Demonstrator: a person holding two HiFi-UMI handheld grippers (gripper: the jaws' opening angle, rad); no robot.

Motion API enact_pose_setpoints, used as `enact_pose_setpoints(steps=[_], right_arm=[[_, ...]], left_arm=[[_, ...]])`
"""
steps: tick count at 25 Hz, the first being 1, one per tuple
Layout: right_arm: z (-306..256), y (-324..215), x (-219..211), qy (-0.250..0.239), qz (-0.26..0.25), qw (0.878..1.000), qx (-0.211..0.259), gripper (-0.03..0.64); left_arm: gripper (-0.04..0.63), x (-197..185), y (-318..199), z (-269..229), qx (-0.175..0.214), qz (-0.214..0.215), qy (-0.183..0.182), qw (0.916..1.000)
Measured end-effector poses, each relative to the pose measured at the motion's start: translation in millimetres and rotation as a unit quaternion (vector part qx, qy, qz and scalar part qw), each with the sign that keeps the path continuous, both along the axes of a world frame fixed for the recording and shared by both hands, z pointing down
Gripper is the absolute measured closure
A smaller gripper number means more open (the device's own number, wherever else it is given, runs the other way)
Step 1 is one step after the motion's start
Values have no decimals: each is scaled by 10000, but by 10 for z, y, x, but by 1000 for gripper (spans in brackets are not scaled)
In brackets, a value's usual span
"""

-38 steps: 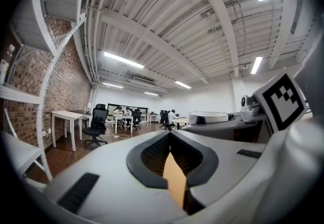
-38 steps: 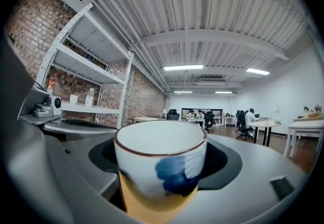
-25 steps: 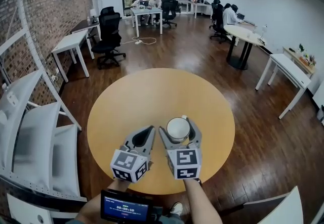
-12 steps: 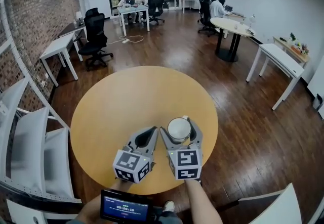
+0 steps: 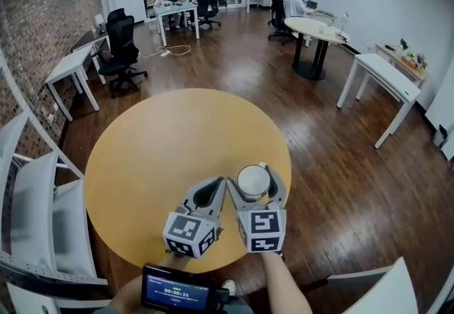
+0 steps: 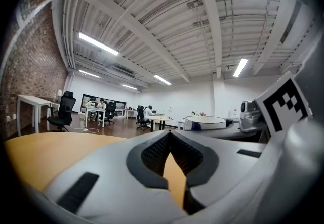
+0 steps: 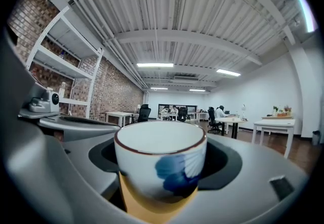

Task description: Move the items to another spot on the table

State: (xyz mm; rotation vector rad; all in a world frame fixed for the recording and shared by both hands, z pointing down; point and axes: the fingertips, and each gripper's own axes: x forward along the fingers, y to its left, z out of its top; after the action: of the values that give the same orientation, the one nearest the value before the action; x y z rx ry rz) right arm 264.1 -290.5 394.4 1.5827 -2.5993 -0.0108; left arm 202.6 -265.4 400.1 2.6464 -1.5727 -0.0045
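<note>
The cup point(image 5: 252, 181) is sitting between the jaws of the right gripper point(image 5: 253, 179), over the near right part of the round table point(image 5: 156, 157). The cup may be resting on the tabletop, but that is hard to see. The left gripper point(image 5: 218, 181) is hovering just left of the right one. A rack of shelves point(image 5: 35, 199) is standing left of the table, and desks point(image 5: 67, 68) are standing far behind it.

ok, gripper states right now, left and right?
Left gripper: shut, empty.
Right gripper: shut on the cup.
</note>
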Motion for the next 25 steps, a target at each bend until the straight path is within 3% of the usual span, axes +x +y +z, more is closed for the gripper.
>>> enact_pose_setpoints(steps=[9, 25], right_arm=[[208, -149, 227, 27, 113, 9999, -71, 219], [1306, -275, 352, -1, 102, 9985, -538, 219]], left_arm=[[594, 202, -186, 213, -95, 53, -20, 9999], [594, 324, -347, 1087, -617, 42, -89, 9980]])
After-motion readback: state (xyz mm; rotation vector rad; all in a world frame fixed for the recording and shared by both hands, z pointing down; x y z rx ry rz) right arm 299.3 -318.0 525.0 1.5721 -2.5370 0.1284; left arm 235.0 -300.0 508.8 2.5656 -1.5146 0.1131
